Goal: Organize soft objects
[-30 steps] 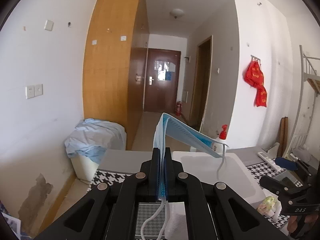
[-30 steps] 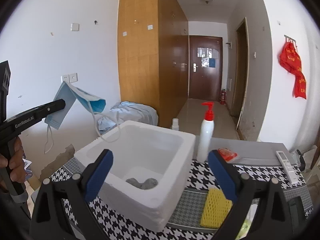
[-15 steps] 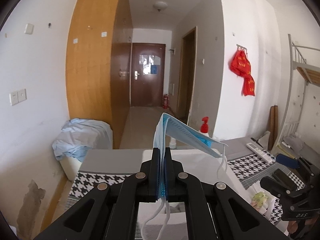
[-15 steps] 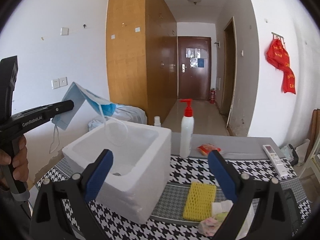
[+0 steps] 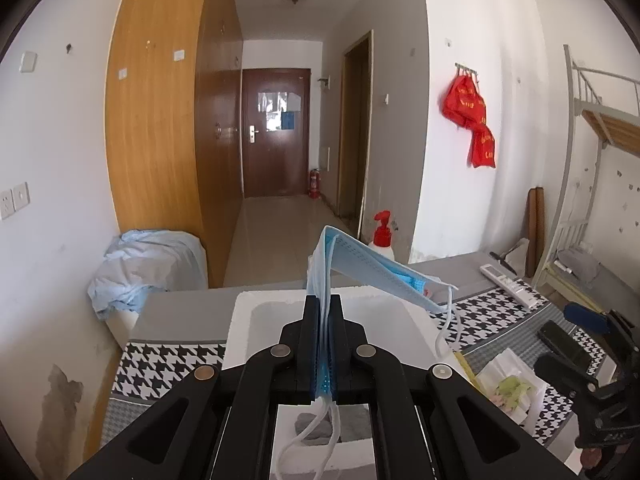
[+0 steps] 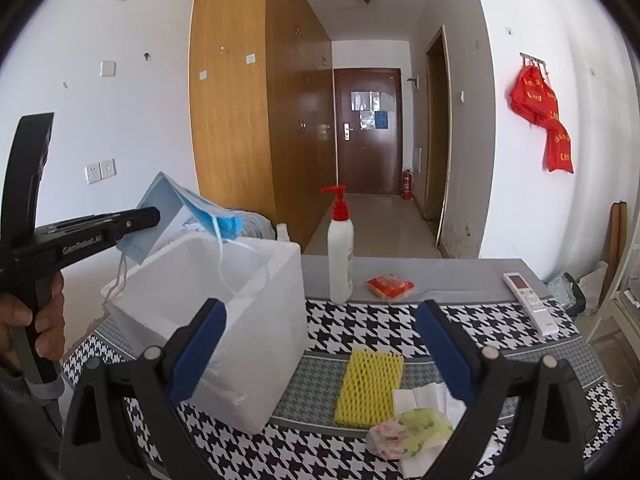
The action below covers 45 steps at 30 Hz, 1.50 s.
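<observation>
My left gripper (image 5: 323, 308) is shut on a folded blue face mask (image 5: 372, 268), which hangs over the open white foam box (image 5: 240, 320). From the right wrist view the same left gripper (image 6: 154, 213) holds the face mask (image 6: 192, 208) above the foam box (image 6: 272, 320), one ear loop dangling inside. A grey cloth (image 5: 310, 426) lies on the box floor. My right gripper (image 6: 320, 340) stands open with nothing between its fingers, above a yellow mesh sponge (image 6: 370, 388), white tissues (image 6: 424, 398) and a crumpled green-pink wrapper (image 6: 412, 432).
A white pump bottle with a red top (image 6: 340, 256), a red packet (image 6: 390, 286) and a white remote (image 6: 530, 302) lie on the houndstooth tablecloth (image 6: 360, 328). A bin covered with blue cloth (image 5: 148, 264) stands by the left wall.
My left gripper has carried the mask to the right, from beside the foam box to over its opening. The right gripper's view has shifted right, bringing the sponge and tissues under it.
</observation>
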### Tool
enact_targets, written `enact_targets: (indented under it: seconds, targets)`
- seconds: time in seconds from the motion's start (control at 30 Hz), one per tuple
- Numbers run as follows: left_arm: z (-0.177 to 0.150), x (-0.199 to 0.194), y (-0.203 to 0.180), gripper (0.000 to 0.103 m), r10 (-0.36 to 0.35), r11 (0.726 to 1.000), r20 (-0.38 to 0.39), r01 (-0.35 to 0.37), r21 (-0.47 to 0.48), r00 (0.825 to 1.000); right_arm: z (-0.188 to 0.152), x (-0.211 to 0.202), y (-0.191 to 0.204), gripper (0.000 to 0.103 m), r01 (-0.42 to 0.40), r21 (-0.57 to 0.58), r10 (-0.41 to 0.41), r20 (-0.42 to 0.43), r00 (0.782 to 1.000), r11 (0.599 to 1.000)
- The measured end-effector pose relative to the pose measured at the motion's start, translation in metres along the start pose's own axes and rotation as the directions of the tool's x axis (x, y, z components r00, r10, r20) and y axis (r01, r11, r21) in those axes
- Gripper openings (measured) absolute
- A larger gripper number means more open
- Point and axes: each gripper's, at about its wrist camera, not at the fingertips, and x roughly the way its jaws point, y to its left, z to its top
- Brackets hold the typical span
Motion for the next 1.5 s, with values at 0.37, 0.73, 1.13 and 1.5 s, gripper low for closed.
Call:
enact_targets:
  seconds: [0.37,0.73,1.13,1.5]
  targets:
    - [-0.004,0.023,-0.006,0.023,0.026,1.0,-0.059,-0.026,0.004,0.998,-0.006,0.004,-0.011,0.098,0.019,0.018,-0.019,-0.019,1.0,1.0]
    - [-0.007,0.012,0.006,0.098,0.082,0.995,-0.011,-0.082,-0.056,0.997,-0.009,0.013,-0.012,0.098,0.006,0.019,-0.006,-0.041,0.999,1.0]
    - [-0.017,0.01,0.037,0.1,0.16,0.982,-0.041,-0.163,-0.093,0.986,-0.016,0.032,-0.007,0.098,-0.018,0.023,0.019,-0.082,0.996,1.0]
    - [-0.028,0.013,0.051,0.1,0.178,0.978,-0.08,-0.186,-0.099,0.981,-0.021,0.058,0.003,0.098,-0.04,0.003,0.04,-0.135,0.99,0.999]
